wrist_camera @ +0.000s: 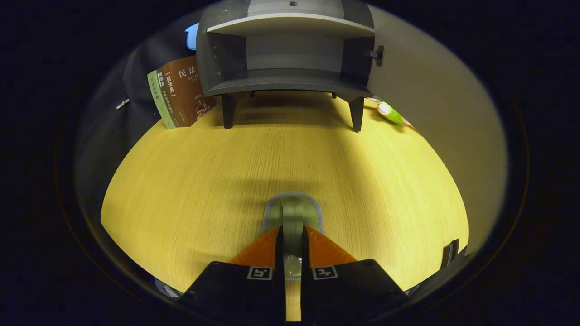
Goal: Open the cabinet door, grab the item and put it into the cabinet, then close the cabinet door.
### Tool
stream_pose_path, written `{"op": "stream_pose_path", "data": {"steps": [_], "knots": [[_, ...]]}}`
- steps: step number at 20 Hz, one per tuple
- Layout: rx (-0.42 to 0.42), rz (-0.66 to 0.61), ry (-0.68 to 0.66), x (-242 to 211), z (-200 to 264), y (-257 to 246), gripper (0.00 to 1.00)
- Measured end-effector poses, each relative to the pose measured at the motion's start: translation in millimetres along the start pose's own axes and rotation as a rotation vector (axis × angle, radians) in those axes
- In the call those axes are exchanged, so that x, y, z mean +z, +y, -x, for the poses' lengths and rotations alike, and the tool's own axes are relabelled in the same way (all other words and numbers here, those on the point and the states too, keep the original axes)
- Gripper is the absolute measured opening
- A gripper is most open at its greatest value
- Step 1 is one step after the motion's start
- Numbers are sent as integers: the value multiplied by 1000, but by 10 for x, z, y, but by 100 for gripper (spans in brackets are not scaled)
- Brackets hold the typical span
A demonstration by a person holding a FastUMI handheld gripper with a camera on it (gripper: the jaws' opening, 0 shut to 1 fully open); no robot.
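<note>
My gripper (292,232) is shut on an olive-green item with a grey rim (292,209). Its rounded end sticks out just ahead of the fingertips, low over the yellow wooden tabletop (204,181). Well beyond the fingers stands the grey cabinet (290,50) on short legs. Its door (435,117) is swung wide open on the right, pale inner face showing. Inside, the lower compartment and the shelf above it hold nothing that I can see.
Several books (179,93) lean against the cabinet's left side. A green and white object (390,113) lies on the table behind the open door, by the cabinet's right leg. A dark fitting (451,252) sits on the door's near edge.
</note>
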State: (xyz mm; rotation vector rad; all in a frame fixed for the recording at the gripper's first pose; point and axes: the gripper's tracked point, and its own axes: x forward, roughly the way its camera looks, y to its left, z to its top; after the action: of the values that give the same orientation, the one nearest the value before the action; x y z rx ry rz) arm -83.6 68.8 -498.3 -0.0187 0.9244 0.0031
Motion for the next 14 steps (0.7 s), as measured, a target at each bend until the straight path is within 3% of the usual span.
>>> {"op": "stream_pose_path", "data": {"steps": [5, 14], "knots": [[36, -58, -52, 381, 437, -20, 17], [95, -63, -282, 1963, 1615, 32, 17]]}}
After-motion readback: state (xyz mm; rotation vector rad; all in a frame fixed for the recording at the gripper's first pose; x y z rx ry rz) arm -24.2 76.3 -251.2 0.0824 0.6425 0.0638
